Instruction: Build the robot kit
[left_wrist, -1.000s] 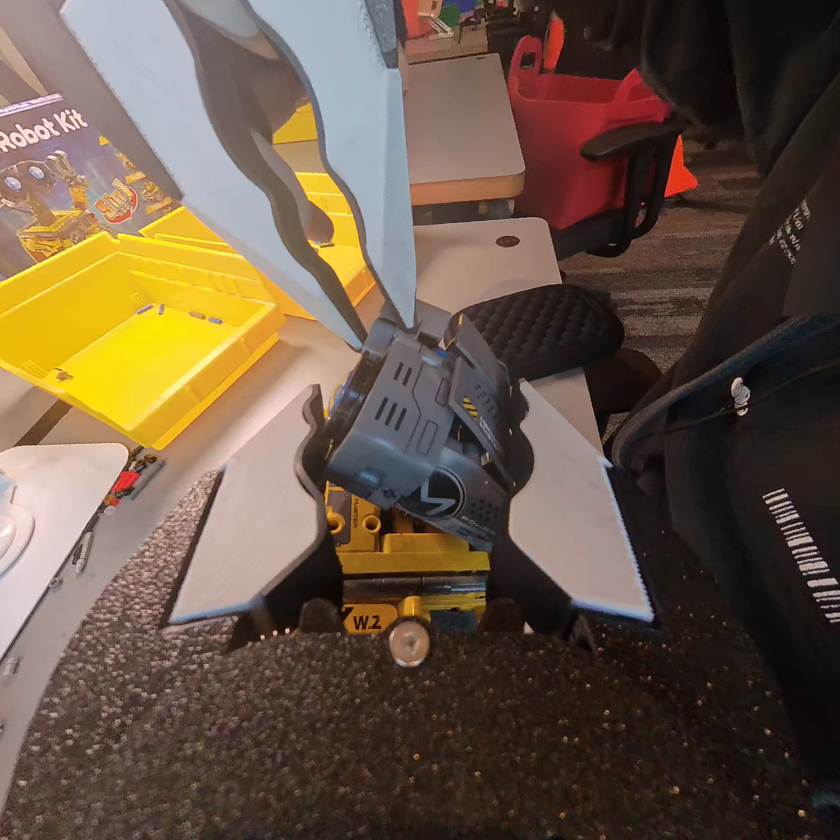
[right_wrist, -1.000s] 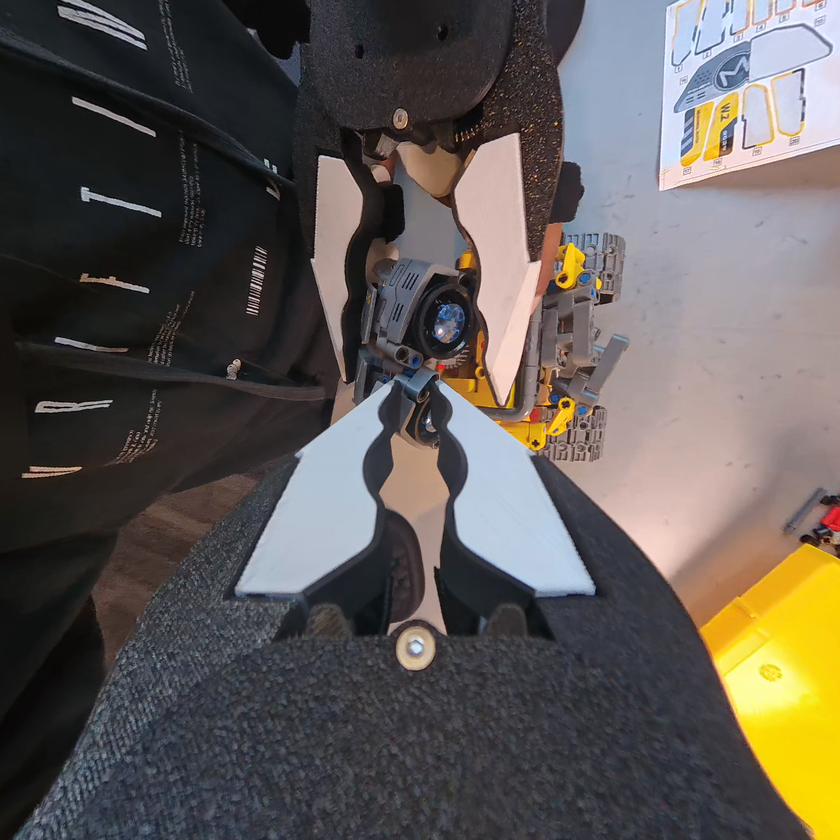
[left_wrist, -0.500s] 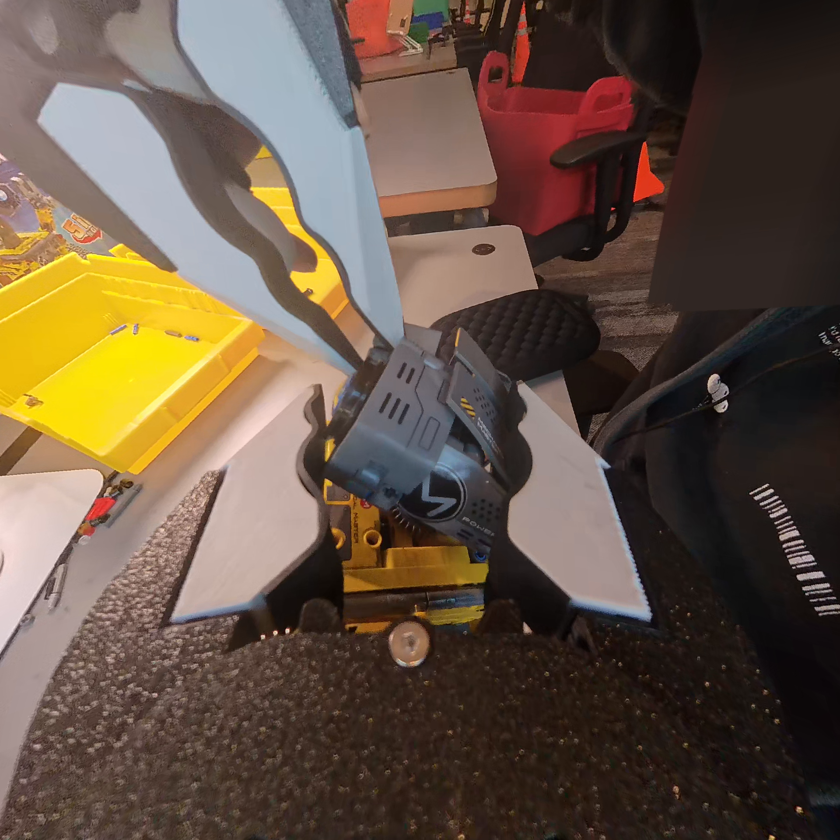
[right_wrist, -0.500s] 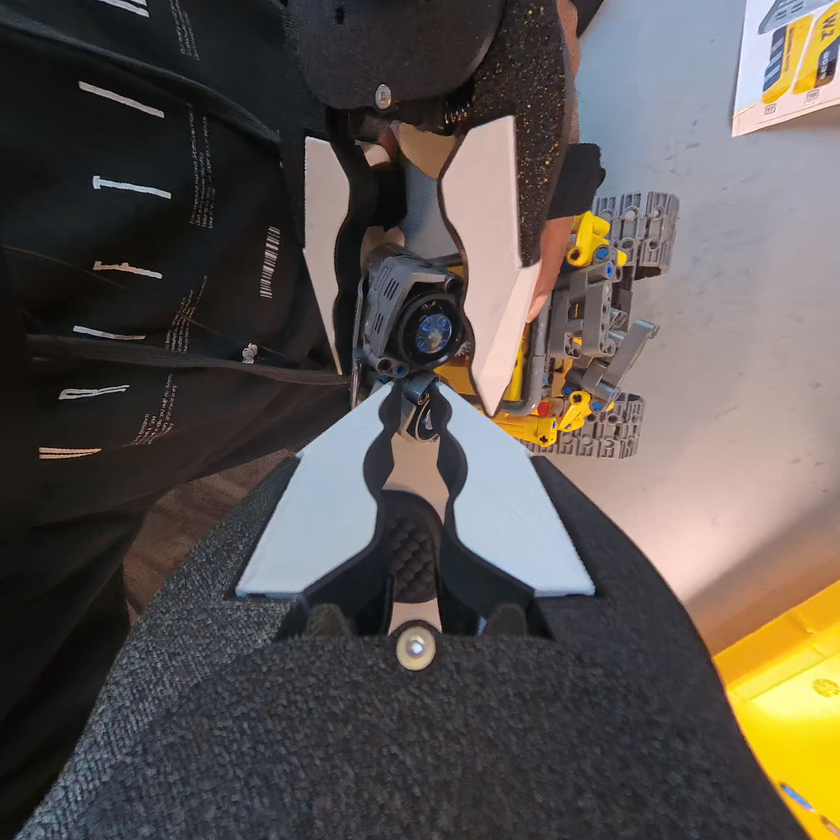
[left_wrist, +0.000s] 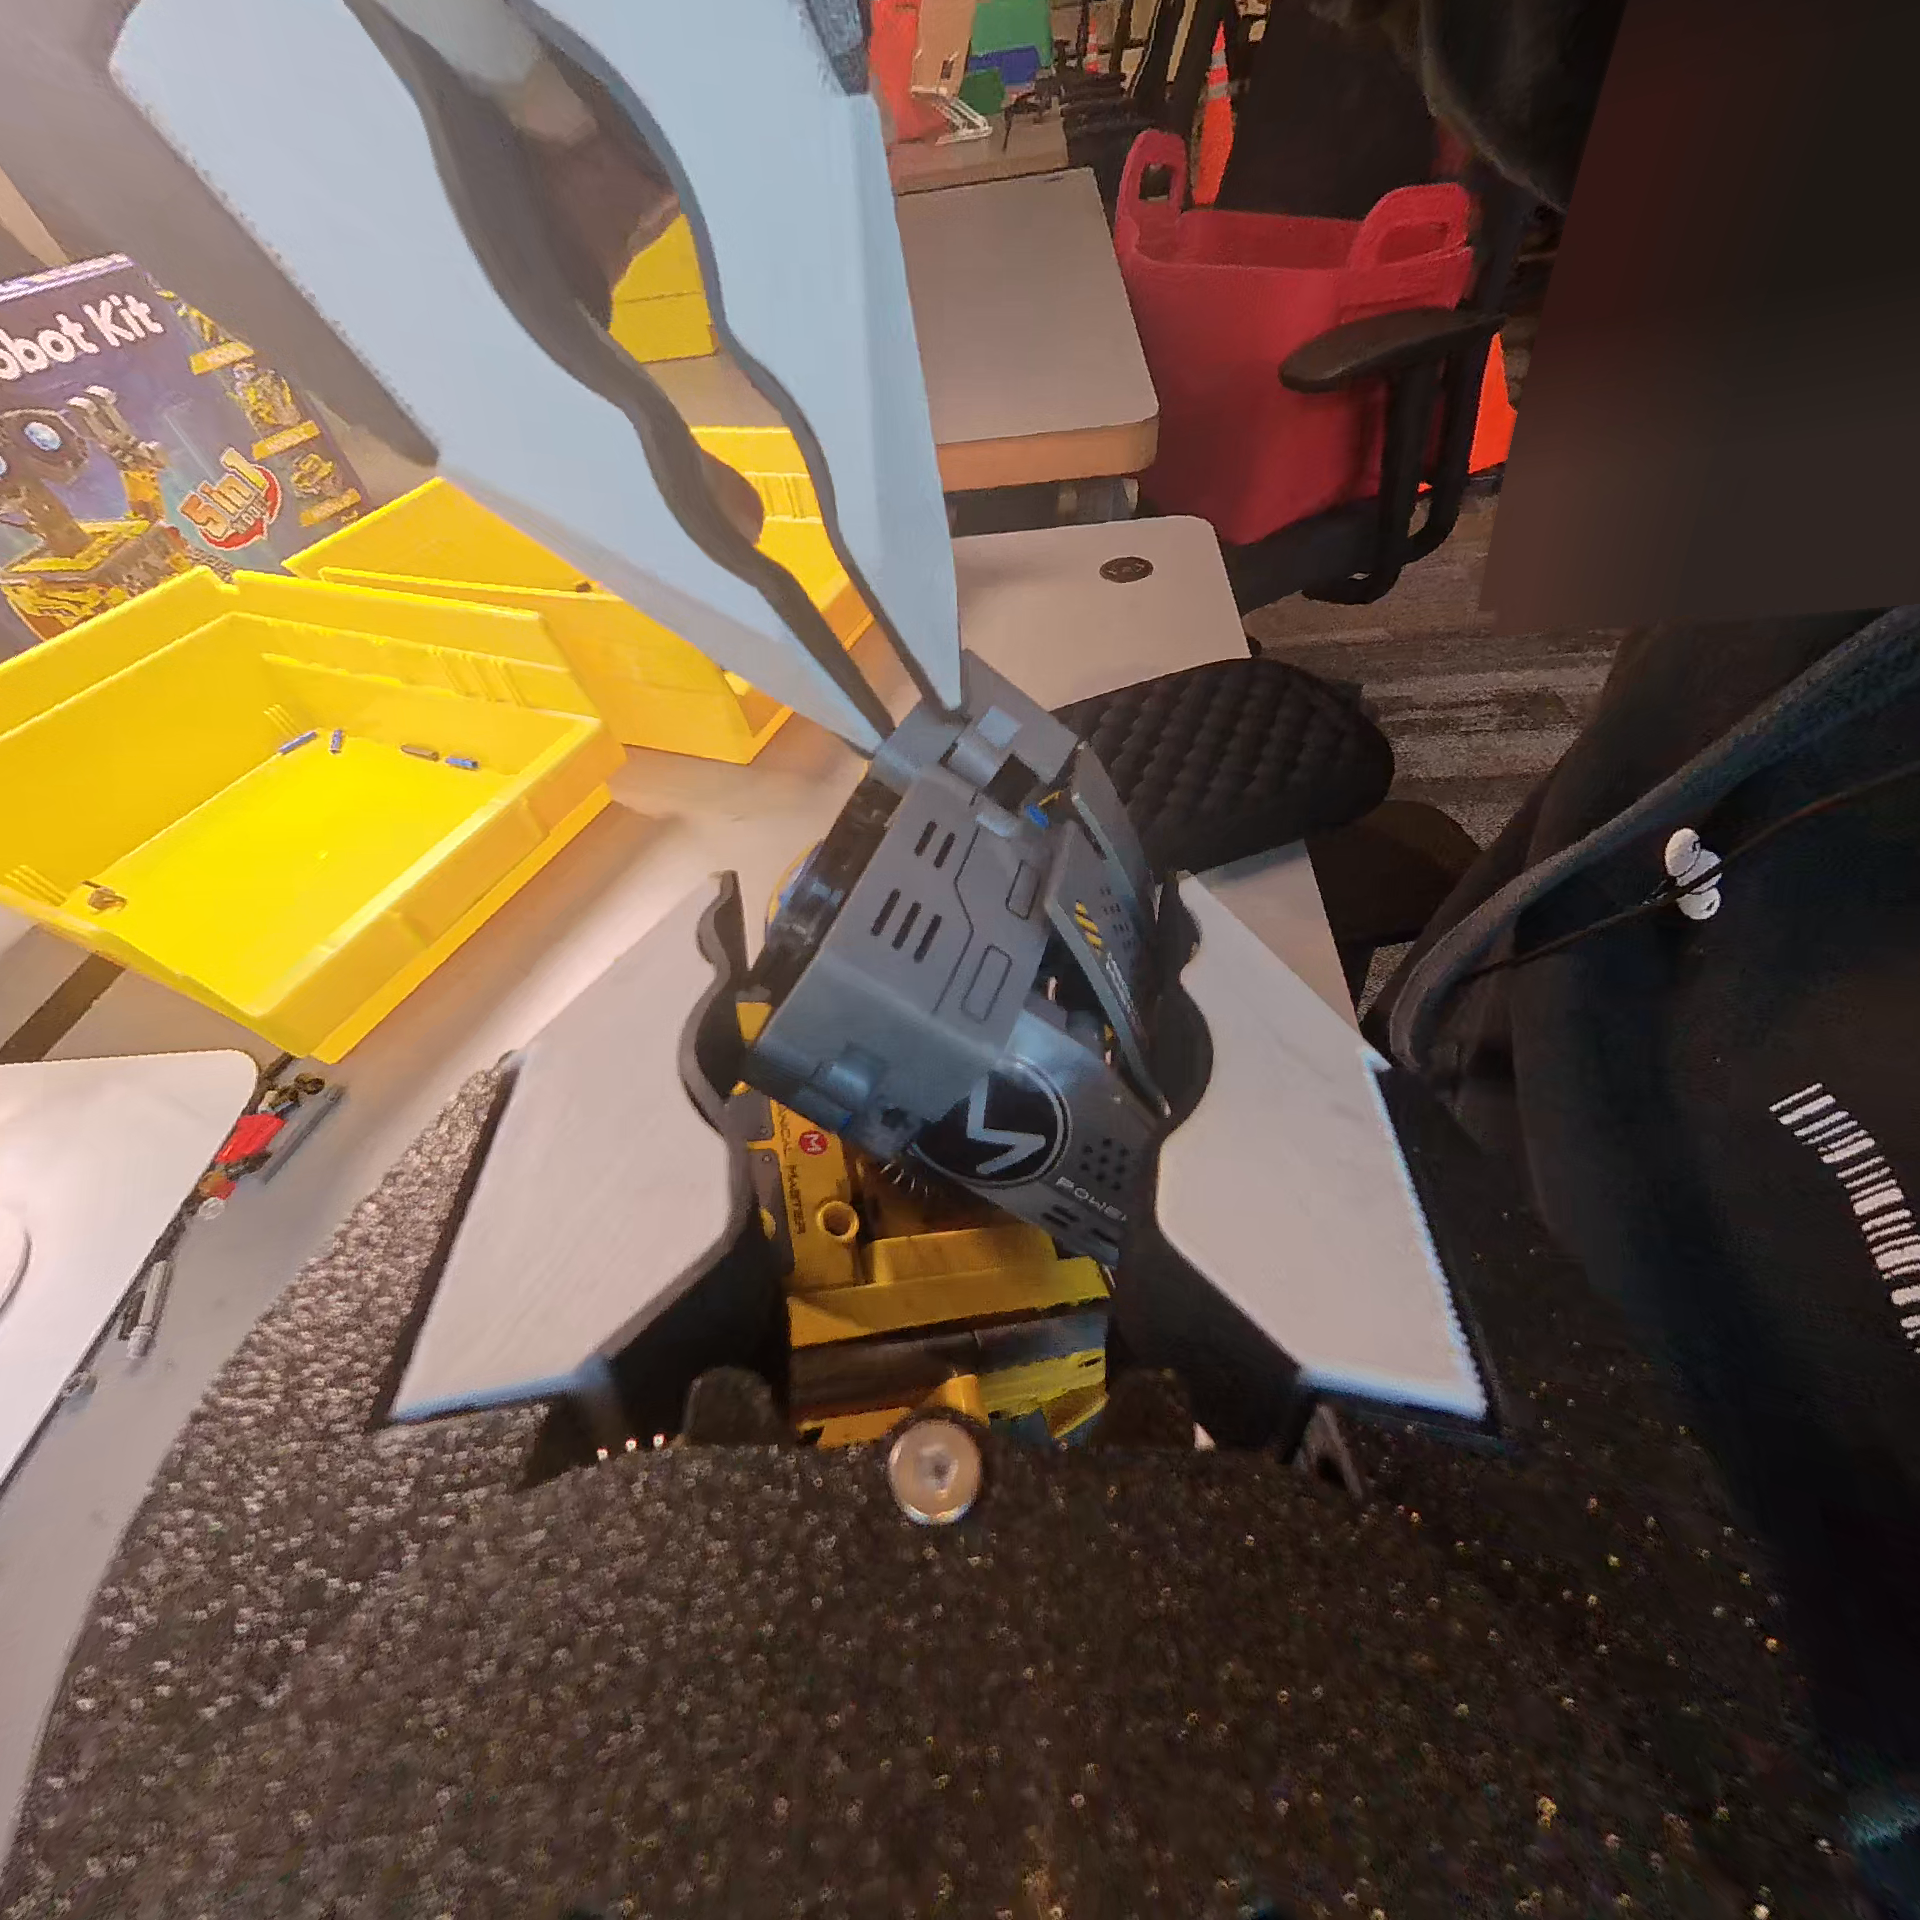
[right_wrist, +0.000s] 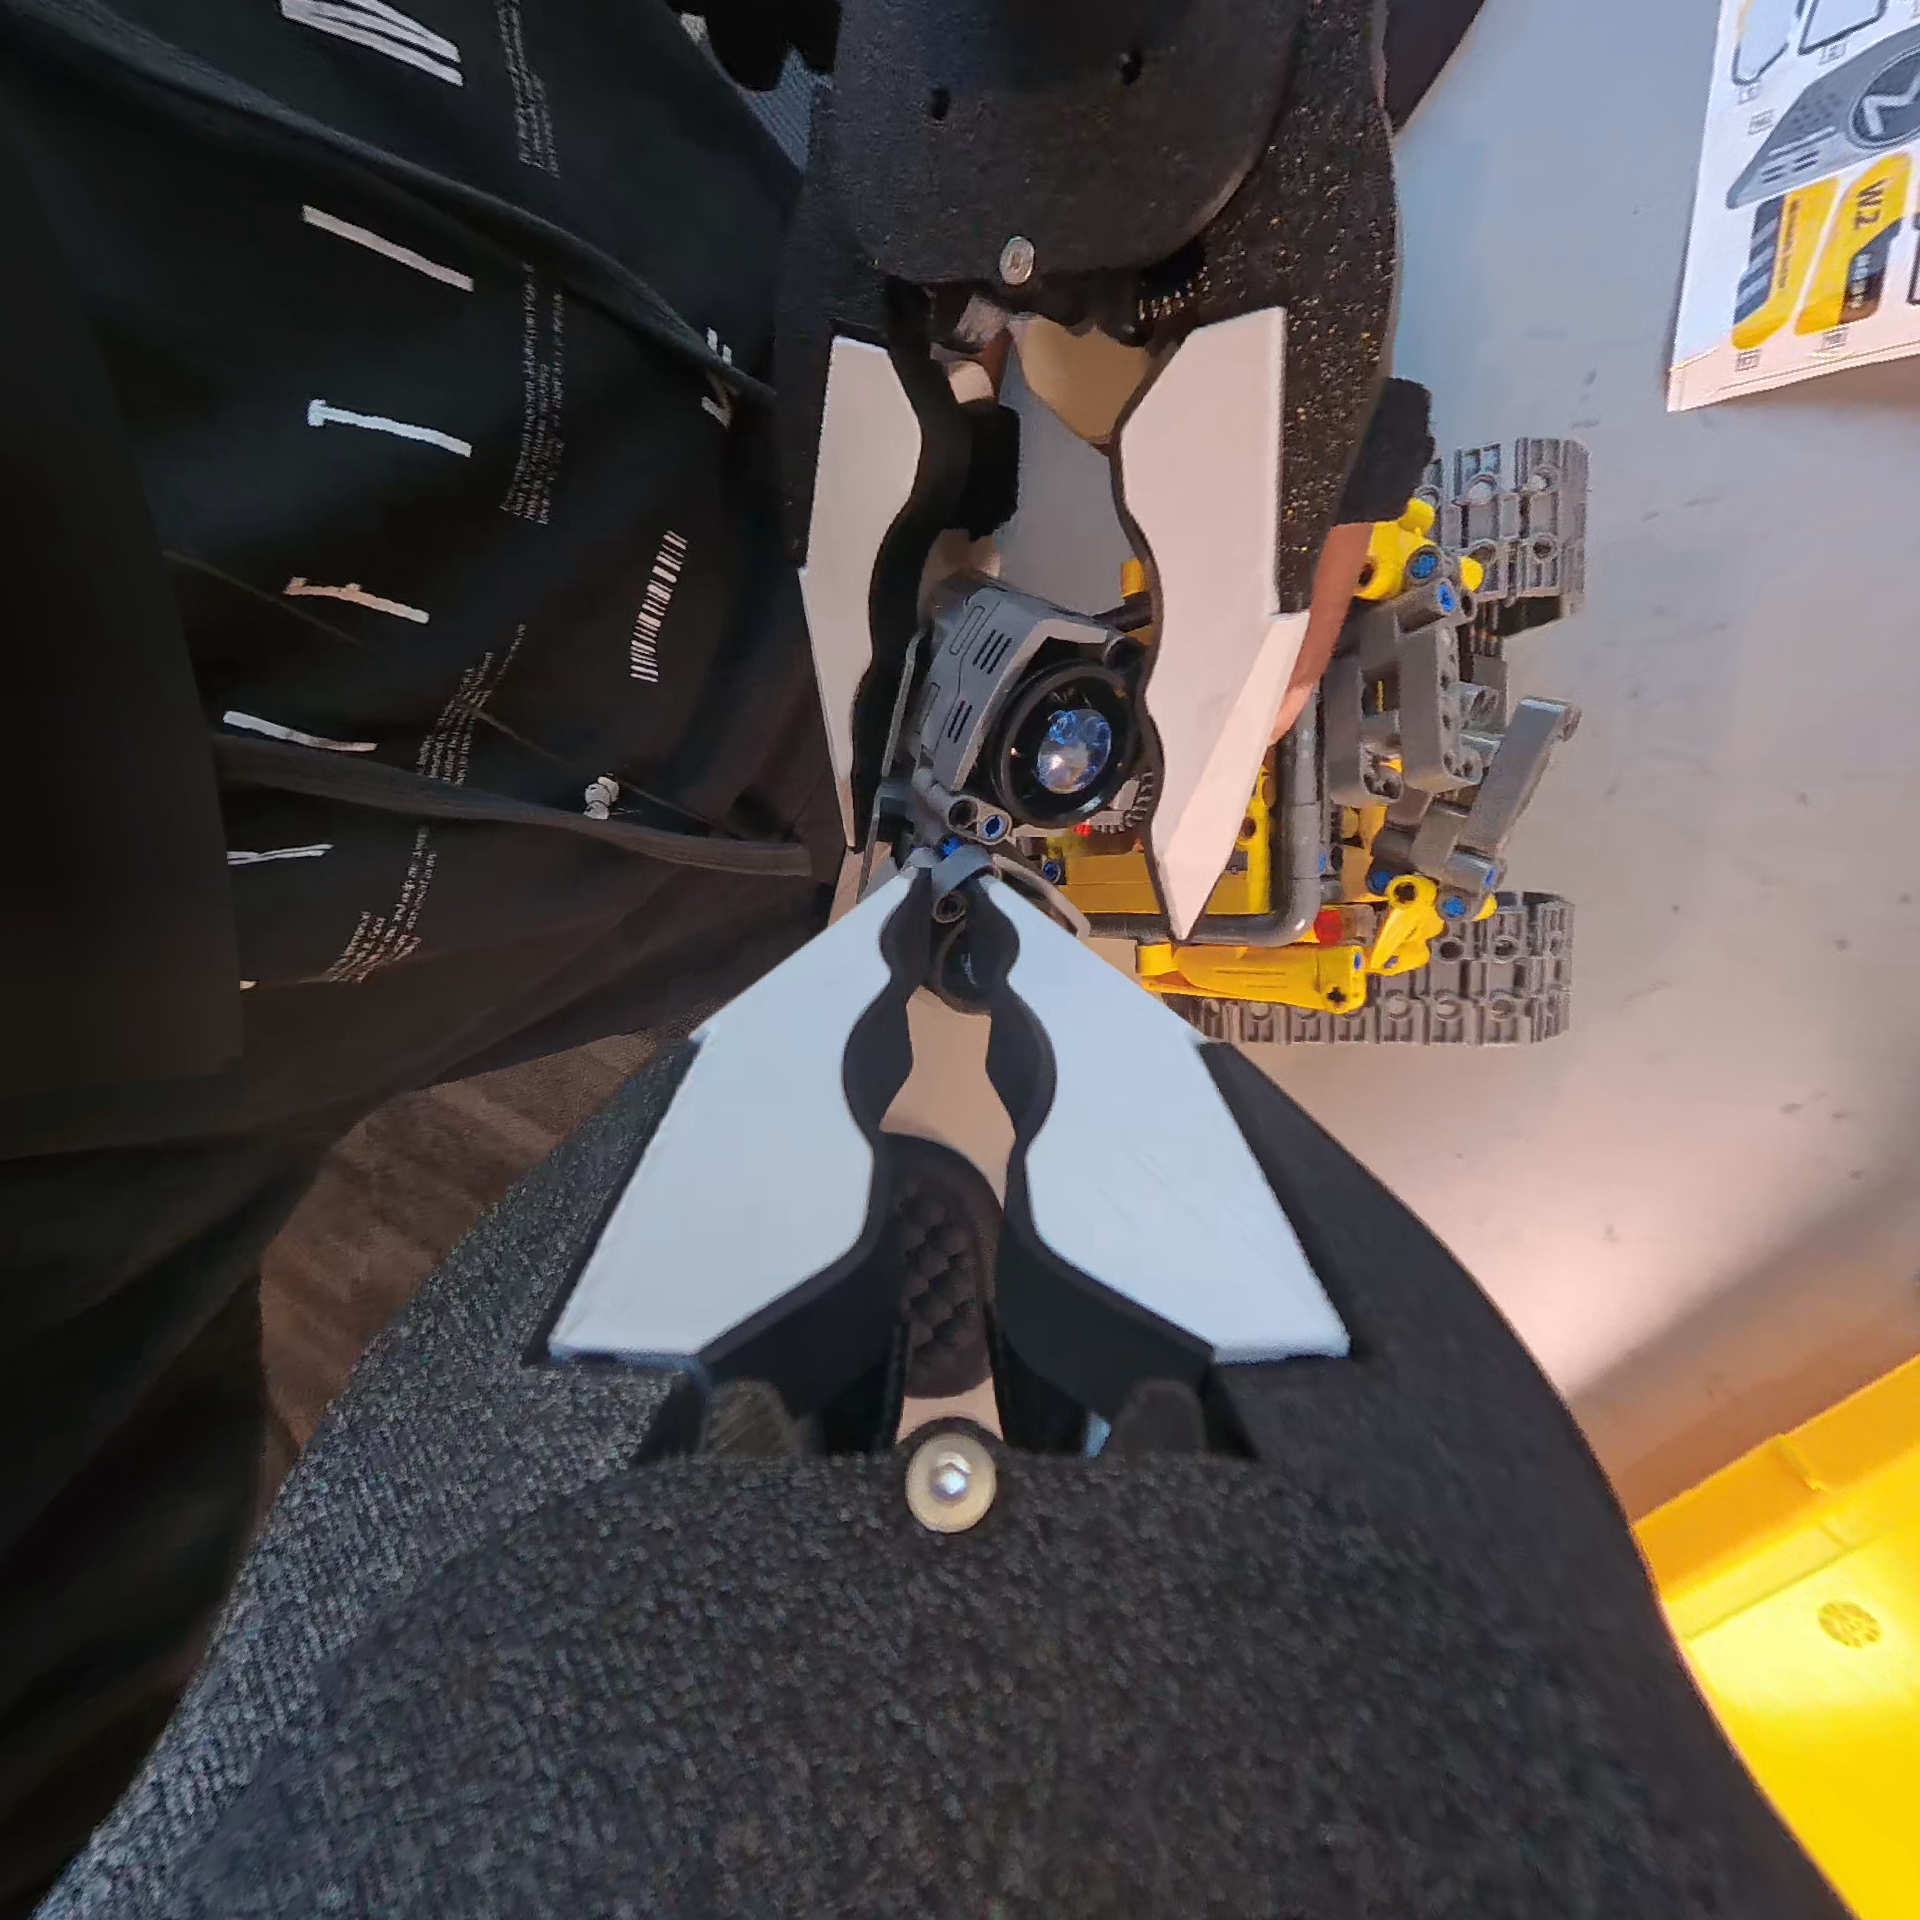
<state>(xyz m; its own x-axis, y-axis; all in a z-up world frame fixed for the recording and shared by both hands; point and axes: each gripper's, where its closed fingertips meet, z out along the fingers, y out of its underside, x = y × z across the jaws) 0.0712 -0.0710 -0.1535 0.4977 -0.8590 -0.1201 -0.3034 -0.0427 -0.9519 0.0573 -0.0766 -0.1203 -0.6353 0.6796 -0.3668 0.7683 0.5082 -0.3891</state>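
A yellow toy robot (right_wrist: 1226, 862) with grey tracks (right_wrist: 1455, 1023) lies on its side on the grey table (right_wrist: 1714, 935). My left gripper (left_wrist: 956, 935) is shut on its grey head (left_wrist: 914, 966), one finger on each side. In the right wrist view the left gripper (right_wrist: 1023, 862) comes from above around the head's lens (right_wrist: 1070, 748). My right gripper (right_wrist: 951, 894) is shut on a small grey piece (right_wrist: 956, 868) at the head's edge. In the left wrist view the right gripper (left_wrist: 920, 717) comes down from the top onto that piece (left_wrist: 987, 743).
Yellow trays (left_wrist: 312, 852) with a few small parts and a toy kit box (left_wrist: 125, 436) stand left. A sticker sheet (right_wrist: 1808, 208) lies on the table. A black wrist rest (left_wrist: 1236, 758), a red bin (left_wrist: 1278, 343) and a person's black clothing (left_wrist: 1714, 1143) are right.
Both grippers kept their hold. The head tilted a little more to the right and the right gripper's tips shifted with it along its top edge.
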